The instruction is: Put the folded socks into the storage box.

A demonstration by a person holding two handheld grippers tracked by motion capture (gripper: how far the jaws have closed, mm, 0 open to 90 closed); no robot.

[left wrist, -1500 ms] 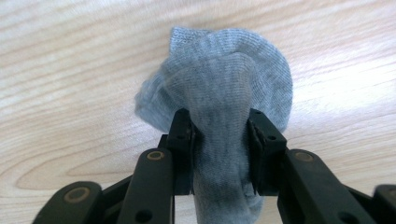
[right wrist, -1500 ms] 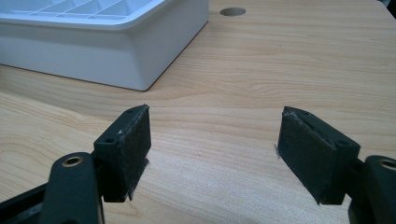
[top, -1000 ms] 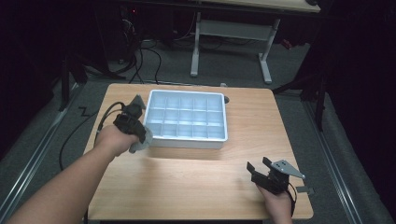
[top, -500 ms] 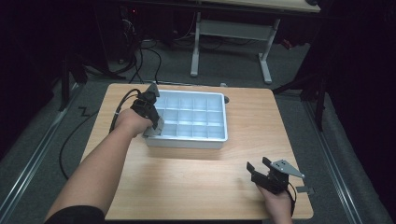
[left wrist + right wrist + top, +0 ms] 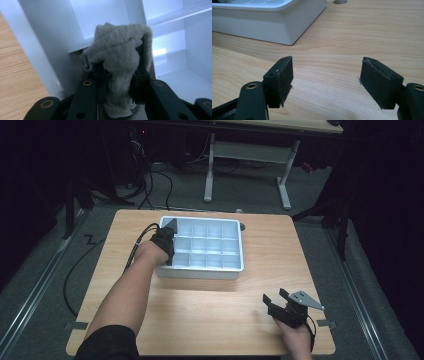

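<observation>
Pinching grey sock (image 5: 117, 62), left claw (image 5: 117, 87) over white tray (image 5: 235, 265); right claw (image 5: 325, 82) spread.

Light wood-grain table (image 5: 210, 315), rectangular, standing on grey floor. 1 white compartmented tray (image 5: 235, 266) rests directly on it, toward 12 o'clock of centre. A round hole (image 5: 339, 1) in the tabletop sits just beyond the tray's far right corner.

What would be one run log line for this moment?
left gripper: shut on grey sock, over white divided tray | right gripper: open, over wooden table
</observation>
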